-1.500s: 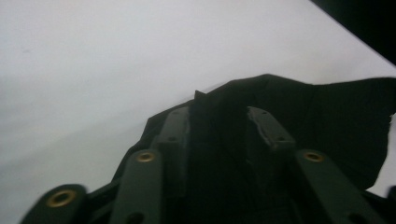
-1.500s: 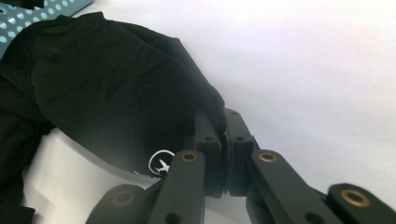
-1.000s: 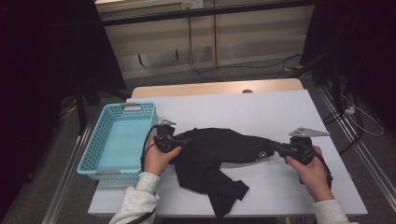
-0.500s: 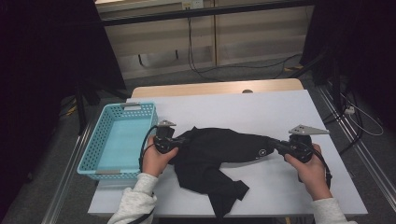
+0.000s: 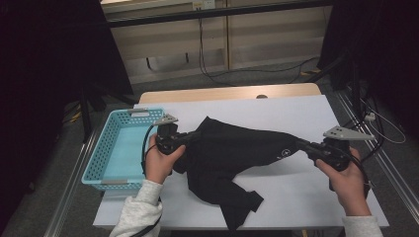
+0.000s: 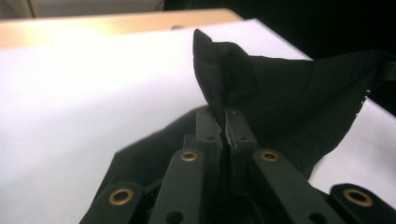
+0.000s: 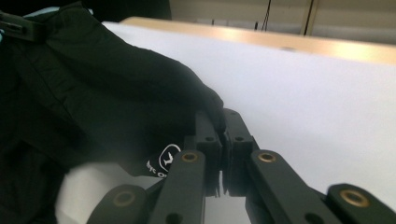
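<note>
A black garment (image 5: 232, 153) with a small white logo (image 5: 285, 153) hangs stretched between my two grippers above the white table (image 5: 296, 111). My left gripper (image 5: 190, 138) is shut on the garment's left edge; in the left gripper view a peak of cloth (image 6: 219, 74) stands up out of the closed jaws of the left gripper (image 6: 225, 116). The right gripper (image 5: 302, 144) is shut on the garment's right end, and in the right gripper view the right gripper (image 7: 223, 119) pinches the fabric (image 7: 116, 84) just above the logo (image 7: 166, 161). A loose tail of the garment droops to the table near the front edge.
A light blue mesh basket (image 5: 97, 159) stands at the table's left edge, close to my left hand. A strip of bare wood (image 5: 222, 92) runs along the table's far side. Dark stands and cables surround the table.
Both grippers have risen a little and the garment has come up with them, pulled tauter between them. The left jaws have closed on the cloth.
</note>
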A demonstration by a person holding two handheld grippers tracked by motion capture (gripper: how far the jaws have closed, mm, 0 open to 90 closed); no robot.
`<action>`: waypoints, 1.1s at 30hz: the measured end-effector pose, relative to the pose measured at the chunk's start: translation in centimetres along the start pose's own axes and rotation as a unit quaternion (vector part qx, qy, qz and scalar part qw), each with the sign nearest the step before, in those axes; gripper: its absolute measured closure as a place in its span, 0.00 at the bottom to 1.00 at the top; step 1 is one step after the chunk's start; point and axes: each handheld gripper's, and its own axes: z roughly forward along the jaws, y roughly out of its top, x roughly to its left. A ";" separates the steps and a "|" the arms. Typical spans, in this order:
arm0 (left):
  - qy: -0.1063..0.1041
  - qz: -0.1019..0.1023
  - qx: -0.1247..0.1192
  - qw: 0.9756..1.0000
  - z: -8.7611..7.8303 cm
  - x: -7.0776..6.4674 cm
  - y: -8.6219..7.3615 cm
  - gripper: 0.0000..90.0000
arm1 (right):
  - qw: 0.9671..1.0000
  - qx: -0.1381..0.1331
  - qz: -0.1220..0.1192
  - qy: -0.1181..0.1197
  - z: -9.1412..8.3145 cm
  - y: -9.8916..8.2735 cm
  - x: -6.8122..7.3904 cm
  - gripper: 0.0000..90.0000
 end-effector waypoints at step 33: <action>0.017 -0.018 -0.057 0.998 -3.3 2.0 2.2 0.96 | 1.000 0.001 -0.024 -0.008 3.0 5.7 1.2 0.97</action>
